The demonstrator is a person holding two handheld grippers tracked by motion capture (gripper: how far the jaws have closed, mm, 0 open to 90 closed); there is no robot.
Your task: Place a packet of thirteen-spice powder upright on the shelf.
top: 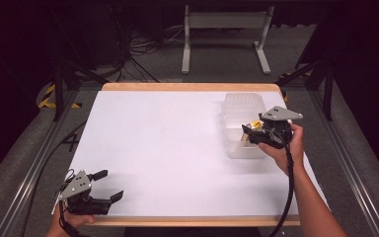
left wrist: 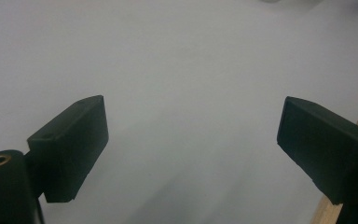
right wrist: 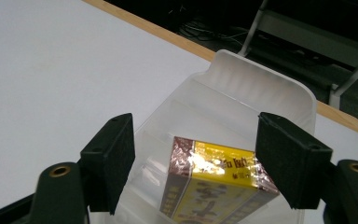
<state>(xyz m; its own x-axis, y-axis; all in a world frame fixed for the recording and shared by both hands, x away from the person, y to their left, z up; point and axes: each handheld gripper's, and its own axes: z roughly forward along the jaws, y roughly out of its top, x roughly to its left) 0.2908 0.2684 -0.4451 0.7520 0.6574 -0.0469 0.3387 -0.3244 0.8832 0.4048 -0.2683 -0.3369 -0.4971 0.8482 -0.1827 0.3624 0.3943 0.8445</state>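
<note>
Right tongs point(right wrist: 193, 163): poised over the clear bin point(right wrist: 279, 91) at the desk's far right; jaws parted, a gap visible on the left side of the yellow box point(right wrist: 214, 186), right pad close to or grazing its edge; grip judged released or nearly so.
Yellow box: between the right jaws, inside the bin, foil-wrapped end up and away.
Long axis: along the tongs' reach, crosswise to the jaw gap.
Left tongs point(top: 109, 185): wide apart, empty, near the desk's point(top: 168, 143) front-left corner, well apart from the bin.
Nearer hand: right.
Next move, judged: lift straight back out.
</note>
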